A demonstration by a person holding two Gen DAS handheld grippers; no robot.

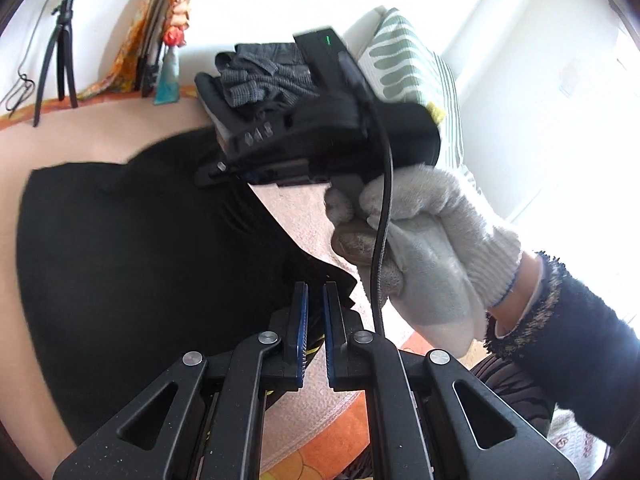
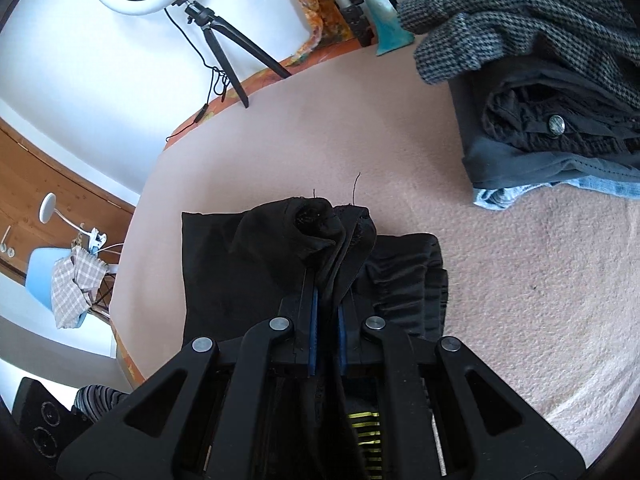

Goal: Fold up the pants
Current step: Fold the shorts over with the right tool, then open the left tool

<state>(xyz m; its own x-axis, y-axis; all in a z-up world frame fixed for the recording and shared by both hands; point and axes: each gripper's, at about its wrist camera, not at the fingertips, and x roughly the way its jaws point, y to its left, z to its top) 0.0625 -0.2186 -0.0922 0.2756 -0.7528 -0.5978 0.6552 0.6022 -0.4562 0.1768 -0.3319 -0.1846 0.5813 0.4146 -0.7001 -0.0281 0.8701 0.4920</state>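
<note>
Black pants (image 2: 256,272) spread on the pink blanket (image 2: 360,140), with a pile of folded clothes (image 2: 552,128) well apart toward the blanket's far corner. Right gripper (image 2: 326,300) pinching bunched pant cloth between nearly closed fingers. Left gripper (image 1: 315,308) narrowly parted around the pants' edge; cannot tell whether clamped. Gloved hand (image 1: 432,248) beside it.

Both the left gripper (image 1: 316,300) and right gripper (image 2: 326,280) have jaws pinched on black cloth, the right held by a gloved hand (image 1: 420,248).
</note>
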